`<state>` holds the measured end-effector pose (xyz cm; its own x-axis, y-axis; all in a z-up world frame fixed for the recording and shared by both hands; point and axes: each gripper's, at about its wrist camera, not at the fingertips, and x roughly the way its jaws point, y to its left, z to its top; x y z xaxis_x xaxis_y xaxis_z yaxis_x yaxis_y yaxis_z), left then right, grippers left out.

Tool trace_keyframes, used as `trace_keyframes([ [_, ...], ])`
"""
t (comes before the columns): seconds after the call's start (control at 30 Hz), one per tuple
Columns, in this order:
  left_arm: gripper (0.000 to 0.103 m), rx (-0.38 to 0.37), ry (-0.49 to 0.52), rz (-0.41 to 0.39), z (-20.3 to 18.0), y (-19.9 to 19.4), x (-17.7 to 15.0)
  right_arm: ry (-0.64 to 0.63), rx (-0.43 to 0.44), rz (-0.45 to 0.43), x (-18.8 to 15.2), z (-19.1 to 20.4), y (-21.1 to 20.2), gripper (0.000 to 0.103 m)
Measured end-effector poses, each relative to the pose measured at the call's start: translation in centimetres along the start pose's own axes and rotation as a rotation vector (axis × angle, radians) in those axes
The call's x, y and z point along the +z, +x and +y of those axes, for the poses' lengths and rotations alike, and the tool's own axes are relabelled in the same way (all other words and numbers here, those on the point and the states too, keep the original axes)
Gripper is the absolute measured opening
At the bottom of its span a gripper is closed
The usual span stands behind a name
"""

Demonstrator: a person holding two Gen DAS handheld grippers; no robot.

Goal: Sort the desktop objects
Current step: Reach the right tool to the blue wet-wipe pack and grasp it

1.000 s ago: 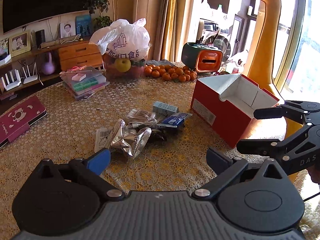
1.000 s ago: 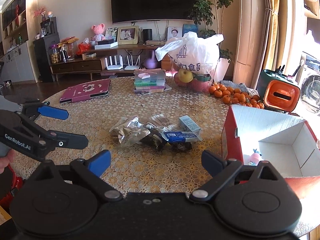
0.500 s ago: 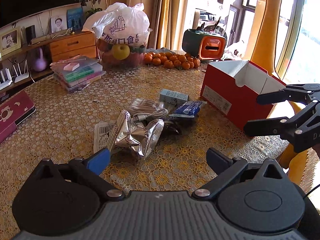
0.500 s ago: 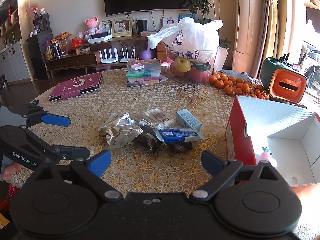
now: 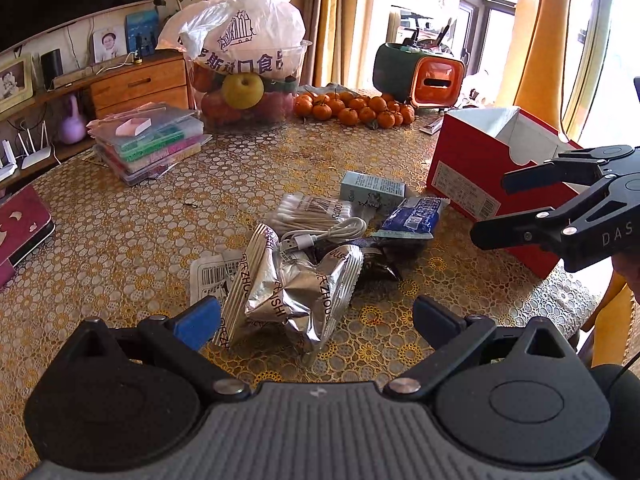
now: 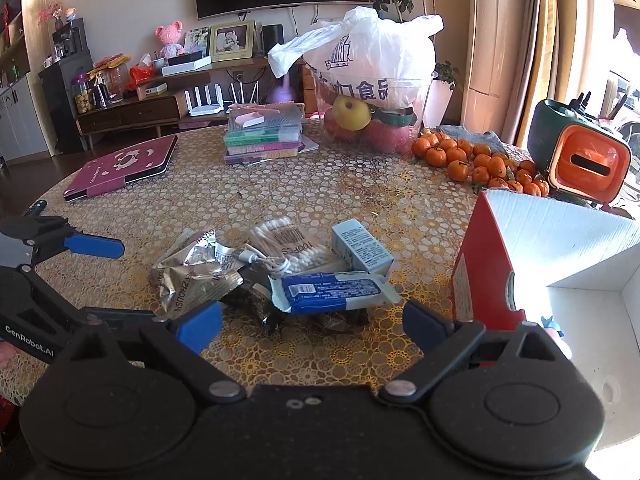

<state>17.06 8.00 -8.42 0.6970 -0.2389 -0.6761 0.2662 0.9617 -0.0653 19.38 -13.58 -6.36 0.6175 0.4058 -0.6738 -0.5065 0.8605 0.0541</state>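
Left gripper [image 5: 316,316]: held wide, nothing between the blue pads; hovering low at the near edge of the pile, with the left pad just in front of the silver packets.
Right gripper [image 6: 312,322]: also spread wide and gripping nothing; aimed at the blue wrapper, beside the red box.
Silver foil packets [image 5: 296,280]: two crumpled packets are seen at the near side of the pile, partly over a white barcode label [image 5: 208,276].
White USB cable [image 5: 324,234]: coiled on top of the pile, touching the cotton swab pack [image 5: 312,214].
Pale blue carton [image 6: 360,246]: lying on its side behind the blue wrapper [image 6: 332,290].
Dark packet [image 6: 256,300]: tucked under the wrapper; its kind cannot be made out.
Red box [image 6: 486,276]: open, white inside, standing right of the pile; a small pink item, possibly a toy, is glimpsed inside.
Table [image 5: 120,232]: covered with a gold lace-pattern cloth.
Background: tangerines [image 5: 352,110], a fruit bowl under a white plastic bag [image 6: 368,68], stacked cases [image 6: 262,136] and a maroon tablet cover [image 6: 124,168] are set well apart from the pile.
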Motion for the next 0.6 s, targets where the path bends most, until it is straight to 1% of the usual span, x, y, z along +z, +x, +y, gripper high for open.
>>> trace_keyframes([
  [0.33,0.103,0.007,0.032,-0.007,0.3,2.3,0.2,0.002,0.01,0.028,0.9,-1.2,3.5,0.098],
  [0.6,0.102,0.007,0.042,0.005,0.5,3.6,0.2,-0.014,0.043,0.057,1.2,-1.7,6.0,0.097],
])
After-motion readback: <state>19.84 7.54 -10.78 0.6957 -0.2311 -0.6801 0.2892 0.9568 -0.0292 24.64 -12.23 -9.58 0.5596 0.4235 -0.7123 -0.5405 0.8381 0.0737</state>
